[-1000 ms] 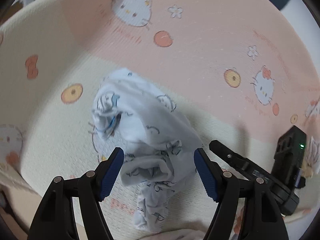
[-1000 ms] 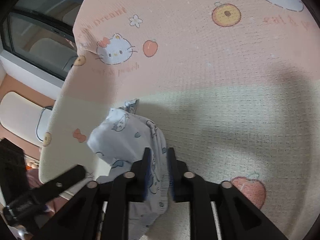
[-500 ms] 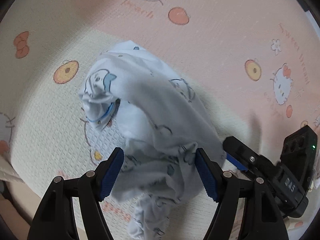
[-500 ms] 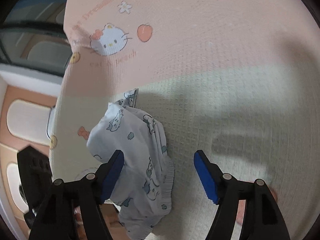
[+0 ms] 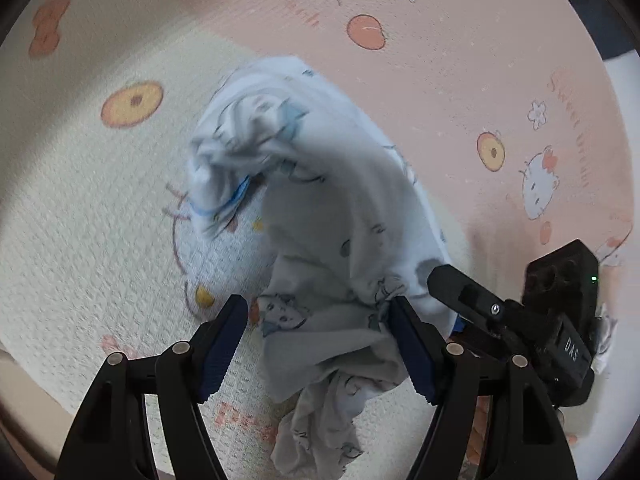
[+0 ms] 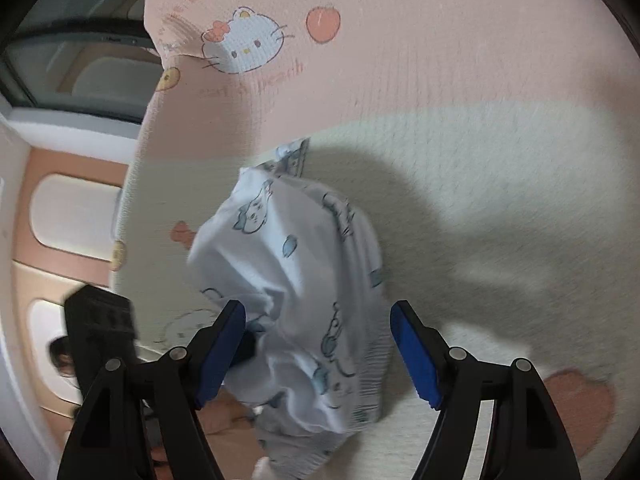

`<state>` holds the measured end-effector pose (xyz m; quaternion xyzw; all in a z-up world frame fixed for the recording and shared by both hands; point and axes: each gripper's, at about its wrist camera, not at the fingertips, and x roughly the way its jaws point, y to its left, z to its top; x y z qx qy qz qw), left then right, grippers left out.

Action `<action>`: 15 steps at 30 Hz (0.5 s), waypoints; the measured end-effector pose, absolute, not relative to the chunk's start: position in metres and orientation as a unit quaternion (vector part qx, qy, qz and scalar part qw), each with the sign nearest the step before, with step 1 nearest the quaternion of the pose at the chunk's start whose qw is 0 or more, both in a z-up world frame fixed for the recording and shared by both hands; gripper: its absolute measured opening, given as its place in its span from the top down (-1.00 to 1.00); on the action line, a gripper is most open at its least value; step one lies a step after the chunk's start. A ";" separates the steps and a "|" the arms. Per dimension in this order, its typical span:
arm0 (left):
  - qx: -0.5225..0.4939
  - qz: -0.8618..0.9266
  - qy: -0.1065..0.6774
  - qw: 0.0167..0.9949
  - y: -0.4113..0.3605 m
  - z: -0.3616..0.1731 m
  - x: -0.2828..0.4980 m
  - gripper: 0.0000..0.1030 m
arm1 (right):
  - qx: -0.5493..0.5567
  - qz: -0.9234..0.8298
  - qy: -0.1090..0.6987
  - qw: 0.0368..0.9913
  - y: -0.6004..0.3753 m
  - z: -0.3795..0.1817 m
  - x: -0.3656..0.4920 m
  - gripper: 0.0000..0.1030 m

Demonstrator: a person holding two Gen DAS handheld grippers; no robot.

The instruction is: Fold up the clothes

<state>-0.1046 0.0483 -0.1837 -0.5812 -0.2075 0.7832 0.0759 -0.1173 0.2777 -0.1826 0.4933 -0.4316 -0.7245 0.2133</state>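
White cotton printed with blue cartoon figures, the garment lies crumpled on the pink-and-cream mat, its long axis running from the far bunched end toward both grippers. The left gripper stands wide open, its pads straddling the near hem without pressing; the right gripper is opening, cloth between its pads but released. A second ago the right was clamped on that hem; both have since dropped closer to the cloth.

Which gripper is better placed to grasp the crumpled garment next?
Left, probably: the left gripper straddles a bunched fold of the garment. The right gripper is opening, pads clear of the cloth.
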 end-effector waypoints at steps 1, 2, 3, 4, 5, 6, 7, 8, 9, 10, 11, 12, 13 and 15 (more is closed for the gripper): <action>-0.581 0.782 -0.215 0.070 0.046 -0.185 -0.102 -0.38 | 0.492 -0.724 -0.437 0.208 0.275 -0.186 -0.117 -0.45; -0.577 0.781 -0.230 0.065 0.043 -0.186 -0.097 -0.38 | 0.490 -0.723 -0.443 0.203 0.272 -0.189 -0.117 -0.45; -0.572 0.782 -0.238 0.062 0.042 -0.185 -0.095 -0.38 | 0.493 -0.726 -0.435 0.200 0.269 -0.189 -0.116 -0.45; -0.568 0.783 -0.245 0.060 0.042 -0.184 -0.092 -0.38 | 0.497 -0.729 -0.428 0.198 0.266 -0.189 -0.116 -0.45; -0.567 0.784 -0.245 0.061 0.045 -0.184 -0.091 -0.38 | 0.500 -0.739 -0.409 0.193 0.262 -0.186 -0.115 -0.44; -0.570 0.782 -0.243 0.068 0.050 -0.184 -0.091 -0.38 | 0.498 -0.747 -0.396 0.194 0.259 -0.182 -0.114 -0.43; -0.572 0.781 -0.241 0.075 0.054 -0.184 -0.090 -0.38 | 0.493 -0.752 -0.391 0.194 0.259 -0.180 -0.113 -0.33; -0.574 0.779 -0.239 0.082 0.058 -0.184 -0.090 -0.38 | 0.489 -0.757 -0.387 0.194 0.258 -0.177 -0.111 -0.15; -0.574 0.778 -0.240 0.089 0.062 -0.185 -0.089 -0.38 | 0.484 -0.762 -0.383 0.194 0.257 -0.174 -0.110 0.04; -0.572 0.779 -0.240 0.090 0.065 -0.186 -0.089 -0.38 | 0.484 -0.765 -0.379 0.193 0.257 -0.174 -0.109 0.13; -0.570 0.781 -0.240 0.091 0.068 -0.187 -0.089 -0.38 | 0.484 -0.767 -0.375 0.192 0.256 -0.173 -0.108 0.30; -0.566 0.784 -0.240 0.085 0.070 -0.187 -0.089 -0.38 | 0.488 -0.768 -0.369 0.190 0.255 -0.173 -0.107 0.41; -0.565 0.786 -0.239 0.083 0.072 -0.188 -0.089 -0.38 | 0.488 -0.770 -0.366 0.190 0.255 -0.172 -0.106 0.43; -0.559 0.793 -0.227 0.081 0.077 -0.188 -0.091 -0.34 | 0.479 -0.773 -0.369 0.191 0.257 -0.169 -0.104 0.50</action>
